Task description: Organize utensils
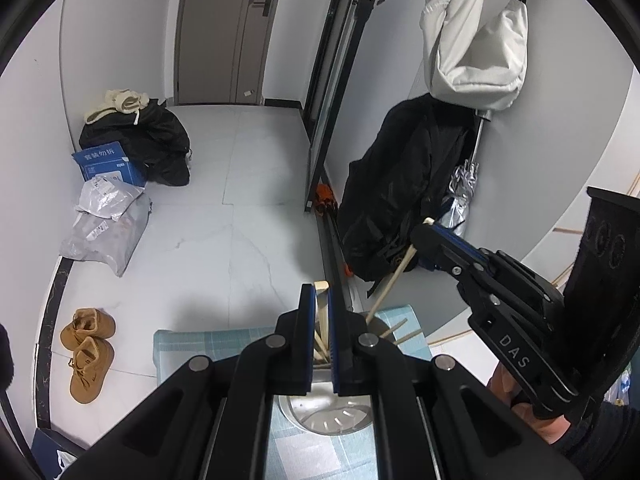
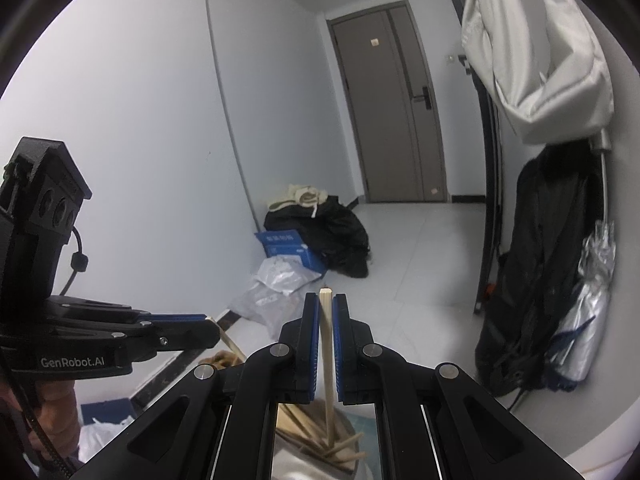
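My left gripper (image 1: 321, 307) is shut on a pale wooden chopstick (image 1: 321, 289) that stands upright between its blue pads. Its lower end reaches down among several loose chopsticks (image 1: 400, 330) leaning in a shiny metal holder (image 1: 328, 416). From the right comes my right gripper (image 1: 426, 229), shut on a second chopstick (image 1: 390, 283) that slants down toward the same holder. In the right wrist view that gripper (image 2: 326, 304) pinches its chopstick (image 2: 329, 364) over the bundle of chopsticks (image 2: 316, 436). The left gripper (image 2: 210, 323) shows at the left with its chopstick (image 2: 234, 346).
The holder stands on a blue-green chequered cloth (image 1: 192, 344) at a table edge. On the floor lie tan boots (image 1: 86, 354), grey parcels (image 1: 108, 232), a blue box (image 1: 108, 164) and black clothes (image 1: 152, 140). A black coat (image 1: 396, 184), white bag (image 1: 476, 40) and silver umbrella (image 1: 462, 188) hang right.
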